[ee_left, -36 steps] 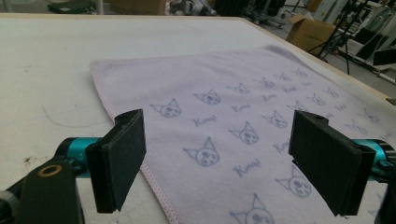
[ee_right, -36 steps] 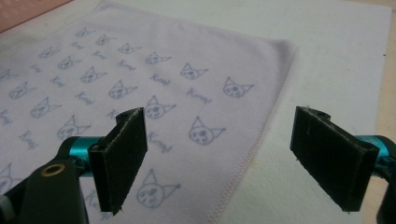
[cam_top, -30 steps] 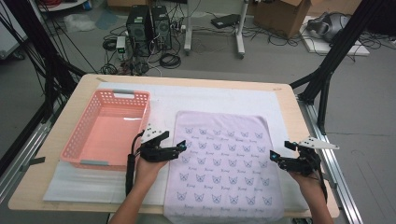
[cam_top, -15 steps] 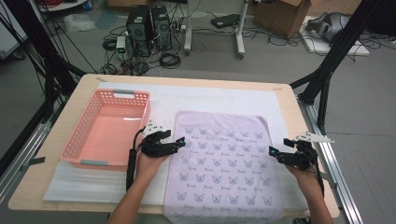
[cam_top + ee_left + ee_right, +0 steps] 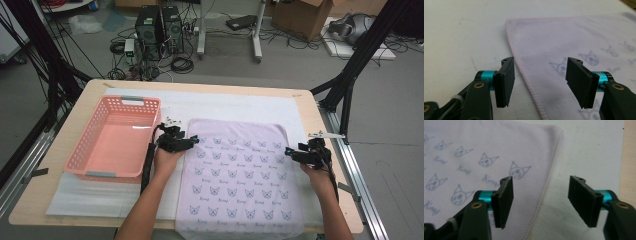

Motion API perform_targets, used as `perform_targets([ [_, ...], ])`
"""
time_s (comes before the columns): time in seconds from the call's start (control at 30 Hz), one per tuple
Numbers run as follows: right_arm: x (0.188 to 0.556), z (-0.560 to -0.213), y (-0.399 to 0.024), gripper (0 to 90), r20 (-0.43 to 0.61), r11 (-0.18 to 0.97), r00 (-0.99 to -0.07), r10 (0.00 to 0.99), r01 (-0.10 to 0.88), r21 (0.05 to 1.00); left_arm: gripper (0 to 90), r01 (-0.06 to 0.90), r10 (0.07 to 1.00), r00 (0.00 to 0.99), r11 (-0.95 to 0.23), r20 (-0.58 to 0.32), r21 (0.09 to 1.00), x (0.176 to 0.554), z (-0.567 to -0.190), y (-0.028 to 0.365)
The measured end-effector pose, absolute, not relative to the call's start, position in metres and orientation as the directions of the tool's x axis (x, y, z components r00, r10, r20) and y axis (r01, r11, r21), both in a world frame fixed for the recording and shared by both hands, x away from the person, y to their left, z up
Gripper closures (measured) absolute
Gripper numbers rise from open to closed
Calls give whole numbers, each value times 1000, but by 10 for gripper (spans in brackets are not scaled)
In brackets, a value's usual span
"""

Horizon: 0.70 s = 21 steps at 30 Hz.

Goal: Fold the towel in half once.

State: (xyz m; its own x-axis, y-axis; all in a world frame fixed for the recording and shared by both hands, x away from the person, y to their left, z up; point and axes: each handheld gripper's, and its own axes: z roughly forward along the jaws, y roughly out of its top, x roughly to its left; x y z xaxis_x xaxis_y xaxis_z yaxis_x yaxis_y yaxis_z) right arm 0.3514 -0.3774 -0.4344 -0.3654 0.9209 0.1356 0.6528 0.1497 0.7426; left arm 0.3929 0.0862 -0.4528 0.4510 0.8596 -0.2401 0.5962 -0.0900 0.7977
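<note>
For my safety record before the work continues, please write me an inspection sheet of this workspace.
Surface: wooden table under a white mat, flat.
Job's things: lilac towel with cat print lies spread flat; its near edge hangs over the table's front.
Clutter: empty pink basket left of the towel.
Grippers: left claw straddles the towel's left hem, right claw its right hem; the jaws of both have just been closing, pads not yet pressing the cloth.
Cables: a black cable trails along the left forearm.
Surroundings: computer towers, floor wiring, cardboard box, black frame struts.
</note>
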Motion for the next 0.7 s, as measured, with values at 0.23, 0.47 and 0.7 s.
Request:
perform_targets([
  [0.23, 365, -439, -374, 542, 133, 132, -334, 933, 663, 737, 443, 596, 878, 436, -117, -197, 794, 393, -453, 82],
  [0.47, 369, -445, -368, 723, 102, 161, -337, 936, 667, 727, 690, 587, 881, 448, -164, -150, 793, 391, -453, 77],
  [0.7, 374, -441, -366, 885, 136, 157, -346, 928, 696, 701, 879, 633, 882, 404, -80, -240, 770, 394, -453, 87],
])
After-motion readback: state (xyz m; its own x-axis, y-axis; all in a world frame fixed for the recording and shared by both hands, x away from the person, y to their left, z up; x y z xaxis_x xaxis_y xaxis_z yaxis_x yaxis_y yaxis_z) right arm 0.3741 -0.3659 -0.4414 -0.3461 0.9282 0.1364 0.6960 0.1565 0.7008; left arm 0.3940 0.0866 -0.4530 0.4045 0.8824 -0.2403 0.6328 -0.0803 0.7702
